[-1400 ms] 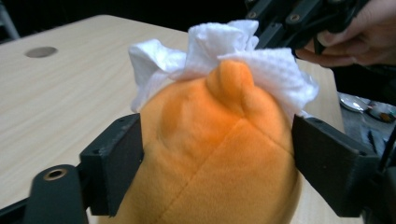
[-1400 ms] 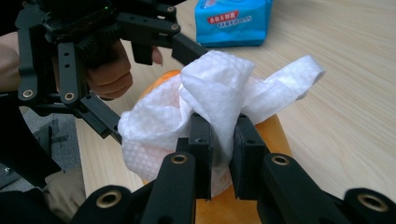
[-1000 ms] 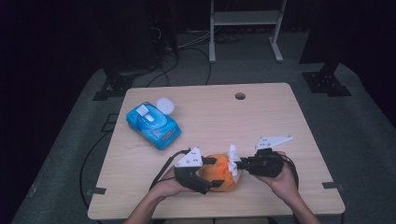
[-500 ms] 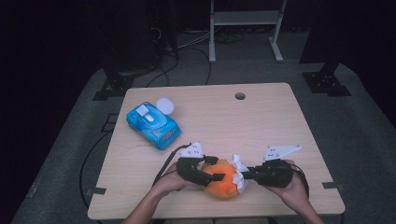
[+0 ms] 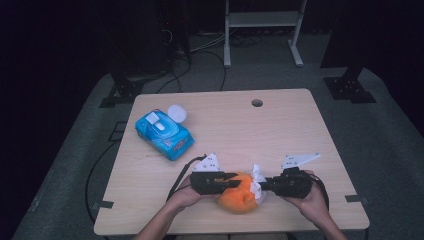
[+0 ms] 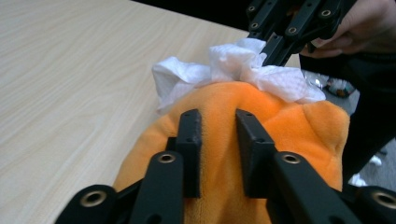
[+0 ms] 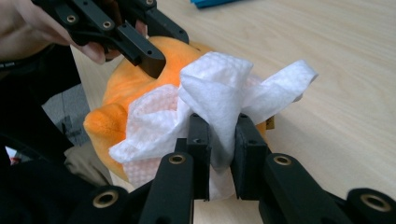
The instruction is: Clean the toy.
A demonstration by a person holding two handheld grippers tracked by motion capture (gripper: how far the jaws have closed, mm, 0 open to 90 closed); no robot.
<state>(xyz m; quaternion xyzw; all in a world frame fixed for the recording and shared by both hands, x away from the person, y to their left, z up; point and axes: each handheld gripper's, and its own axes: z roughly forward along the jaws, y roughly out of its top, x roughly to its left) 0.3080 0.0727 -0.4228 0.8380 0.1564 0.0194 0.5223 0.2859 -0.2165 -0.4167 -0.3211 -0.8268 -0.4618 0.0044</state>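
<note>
An orange plush toy (image 5: 239,201) lies near the table's front edge between both hands. My left gripper (image 5: 239,183) comes in from the left, and its jaws have just been closing. In the left gripper view the left gripper (image 6: 219,140) is pinched on a fold of the orange plush (image 6: 280,130). My right gripper (image 5: 263,186) comes in from the right, shut on a crumpled white wipe (image 5: 257,175). In the right gripper view the right gripper (image 7: 222,140) clamps the wipe (image 7: 219,88) against the plush toy (image 7: 121,88).
A blue pack of wipes (image 5: 164,134) lies at the table's left, with a small white round thing (image 5: 177,113) just behind it. A cable hole (image 5: 257,103) sits near the far edge of the wooden table (image 5: 300,130). Dark stands and cables are on the floor beyond.
The left jaws have closed onto the plush toy. The right gripper with the wipe has shifted slightly right and toward the front edge, and the toy with it.
</note>
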